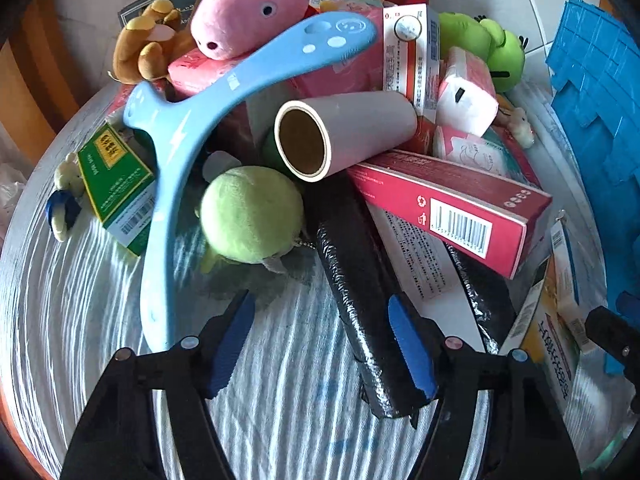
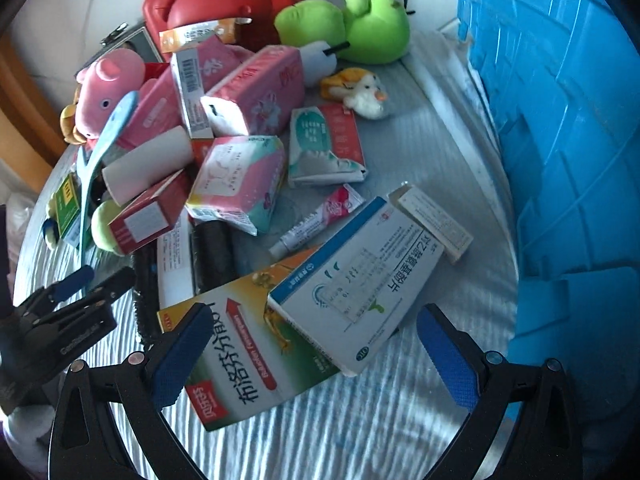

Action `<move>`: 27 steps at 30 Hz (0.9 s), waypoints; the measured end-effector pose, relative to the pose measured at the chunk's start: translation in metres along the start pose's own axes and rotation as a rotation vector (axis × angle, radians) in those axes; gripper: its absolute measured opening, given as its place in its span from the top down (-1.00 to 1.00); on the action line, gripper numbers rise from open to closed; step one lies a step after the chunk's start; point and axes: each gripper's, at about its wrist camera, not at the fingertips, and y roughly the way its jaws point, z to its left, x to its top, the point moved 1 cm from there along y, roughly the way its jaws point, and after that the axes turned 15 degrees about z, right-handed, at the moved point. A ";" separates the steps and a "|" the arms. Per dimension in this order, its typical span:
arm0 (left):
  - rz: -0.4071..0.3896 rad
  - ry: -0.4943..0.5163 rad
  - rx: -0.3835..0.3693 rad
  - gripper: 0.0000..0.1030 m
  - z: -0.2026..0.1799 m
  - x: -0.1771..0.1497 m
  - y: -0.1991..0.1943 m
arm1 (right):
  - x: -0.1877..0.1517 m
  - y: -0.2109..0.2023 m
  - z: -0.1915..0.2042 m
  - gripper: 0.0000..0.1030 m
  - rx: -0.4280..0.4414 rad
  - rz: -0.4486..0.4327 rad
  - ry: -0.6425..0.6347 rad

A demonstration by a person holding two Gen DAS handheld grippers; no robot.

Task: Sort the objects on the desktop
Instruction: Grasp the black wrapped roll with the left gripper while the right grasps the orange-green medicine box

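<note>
Nearest in the left wrist view, the left tongs (image 1: 324,344) stand apart over the striped counter (image 1: 80,300), clamped on nothing; the end of a black roll (image 1: 360,292) lies just inside the right-hand pad (image 1: 412,348), though whether it touches is unclear. In the right wrist view the right tongs (image 2: 316,354) gape wide, low in the frame, with a green and red box (image 2: 248,368) and a white and blue box (image 2: 352,292) lying between the pads, neither pressed.

Further up the left view sit a green ball toy (image 1: 252,212), a blue hanger (image 1: 180,152), a grey tube (image 1: 340,136) and a red carton (image 1: 452,208); a pink pig (image 1: 248,8) tops the heap at upper centre. A blue bin (image 2: 560,140) fills the right edge of the right view.

The sorting seems barely begun: the heap is whole, and both tongs look set for a first pick. Next, the right tongs would need to settle on one box and close across its narrow sides; the left must centre on the black roll before squeezing, or it may skid off.
</note>
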 end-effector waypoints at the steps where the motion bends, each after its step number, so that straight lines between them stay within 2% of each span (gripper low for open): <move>1: -0.005 0.001 -0.006 -0.34 -0.001 0.002 0.001 | 0.002 0.004 -0.001 -1.00 0.011 0.015 0.013; 6: -0.028 0.002 0.017 -0.37 -0.007 0.013 0.007 | 0.012 0.021 0.002 -1.00 0.050 0.073 0.060; 11: -0.015 -0.038 0.016 -0.33 0.002 0.010 0.004 | 0.027 0.033 0.012 -1.00 -0.058 0.052 0.070; 14: 0.040 -0.049 0.014 -0.17 0.009 -0.005 0.011 | 0.027 0.034 0.015 -1.00 -0.083 0.080 0.062; 15: 0.082 -0.052 0.030 -0.07 0.012 -0.012 0.017 | 0.024 0.035 0.018 -1.00 -0.096 0.091 0.040; 16: 0.040 -0.044 0.054 -0.02 0.014 -0.019 0.018 | 0.020 0.035 0.021 -1.00 -0.114 0.103 0.009; 19: 0.050 -0.066 0.041 0.05 0.025 -0.037 0.025 | 0.002 0.034 0.026 -1.00 -0.151 0.114 -0.047; 25: 0.043 -0.087 0.051 0.06 0.044 -0.064 0.041 | -0.030 0.028 0.018 -1.00 -0.194 0.115 -0.060; 27: 0.043 -0.088 0.050 0.06 0.047 -0.070 0.047 | -0.039 0.026 0.012 -1.00 -0.175 0.124 -0.040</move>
